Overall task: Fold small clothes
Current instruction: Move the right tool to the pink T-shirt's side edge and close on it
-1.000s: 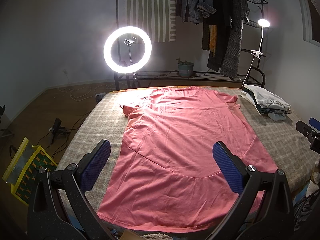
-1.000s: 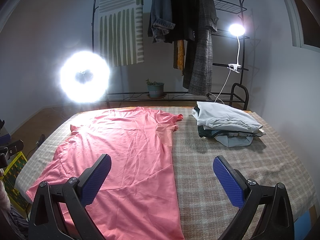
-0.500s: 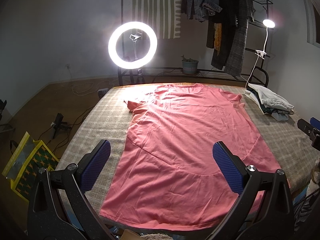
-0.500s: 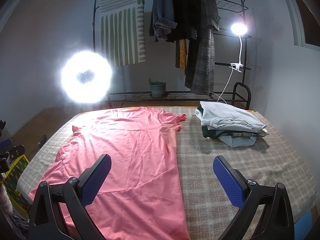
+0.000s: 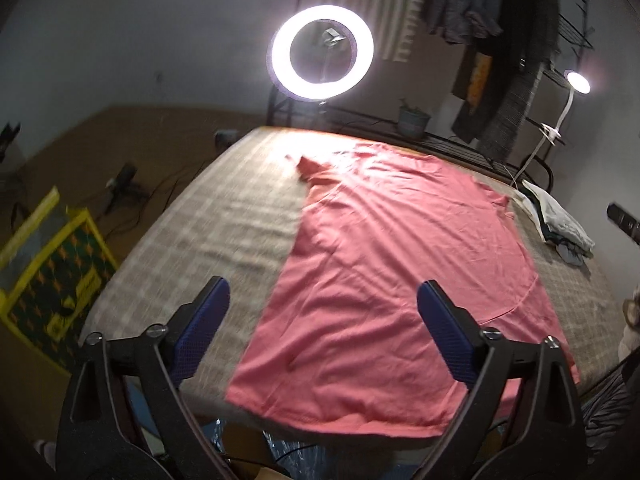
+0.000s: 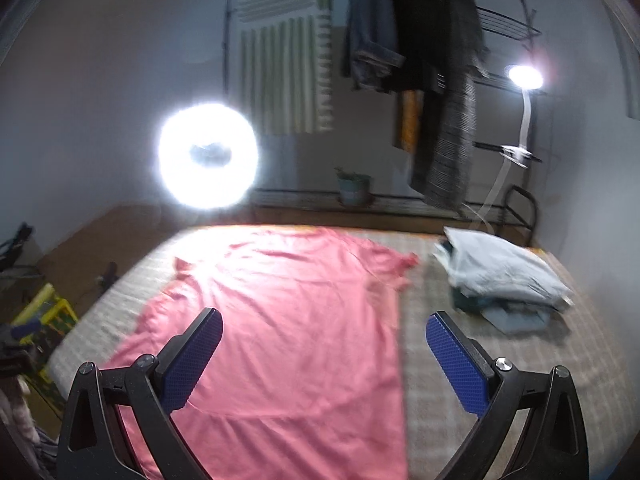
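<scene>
A pink T-shirt (image 5: 392, 264) lies spread flat on the checked bed cover (image 5: 224, 216), hem toward me, sleeves at the far end. It also shows in the right wrist view (image 6: 288, 320). My left gripper (image 5: 324, 328) is open and empty, held above the shirt's near left hem area. My right gripper (image 6: 324, 356) is open and empty, above the shirt's right side edge. The tip of the right gripper (image 5: 624, 220) shows at the right edge of the left wrist view.
A stack of folded clothes (image 6: 504, 280) sits on the bed's far right, also in the left wrist view (image 5: 560, 220). A ring light (image 5: 322, 52), a clamp lamp (image 6: 524, 78) and a clothes rack (image 6: 424, 80) stand behind. A yellow box (image 5: 48, 272) is on the floor at left.
Both views have swung and blurred: the left gripper has shifted left toward the shirt's left edge, and the right gripper has moved forward and tilted down. Both stay open.
</scene>
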`<action>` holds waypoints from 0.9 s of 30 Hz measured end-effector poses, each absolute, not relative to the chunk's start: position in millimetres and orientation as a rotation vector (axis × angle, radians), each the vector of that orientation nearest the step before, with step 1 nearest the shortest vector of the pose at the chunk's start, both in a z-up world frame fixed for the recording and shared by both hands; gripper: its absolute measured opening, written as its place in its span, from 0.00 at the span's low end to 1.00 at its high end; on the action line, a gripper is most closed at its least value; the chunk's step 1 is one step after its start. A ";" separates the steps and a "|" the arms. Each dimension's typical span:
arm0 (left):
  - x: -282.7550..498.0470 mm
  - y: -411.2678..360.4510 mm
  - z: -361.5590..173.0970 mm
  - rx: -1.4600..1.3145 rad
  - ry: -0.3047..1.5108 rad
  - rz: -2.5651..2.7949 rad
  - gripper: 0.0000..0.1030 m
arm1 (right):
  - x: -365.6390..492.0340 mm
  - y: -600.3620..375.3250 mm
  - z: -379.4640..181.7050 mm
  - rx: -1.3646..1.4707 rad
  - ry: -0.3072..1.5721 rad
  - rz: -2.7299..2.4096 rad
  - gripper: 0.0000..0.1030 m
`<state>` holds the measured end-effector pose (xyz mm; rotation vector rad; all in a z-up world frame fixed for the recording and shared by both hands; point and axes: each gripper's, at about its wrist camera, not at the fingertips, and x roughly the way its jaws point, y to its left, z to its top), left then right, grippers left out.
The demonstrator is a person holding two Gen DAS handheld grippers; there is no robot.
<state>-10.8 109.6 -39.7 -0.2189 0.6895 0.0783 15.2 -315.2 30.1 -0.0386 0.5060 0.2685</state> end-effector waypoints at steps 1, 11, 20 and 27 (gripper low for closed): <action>-12.8 115.4 -43.1 -0.234 0.696 0.088 0.86 | 20.5 -311.7 34.5 -0.026 0.502 0.300 1.00; -22.4 162.6 -102.9 -0.396 0.861 0.171 0.66 | 90.3 -240.4 75.3 -0.031 0.590 0.504 0.92; -26.0 160.8 -150.8 -0.482 0.988 0.181 0.62 | 158.1 -145.5 64.6 -0.018 0.754 0.675 0.76; -19.2 166.0 -158.2 -0.527 0.986 0.202 0.61 | 215.9 -72.3 43.2 -0.032 0.868 0.717 0.72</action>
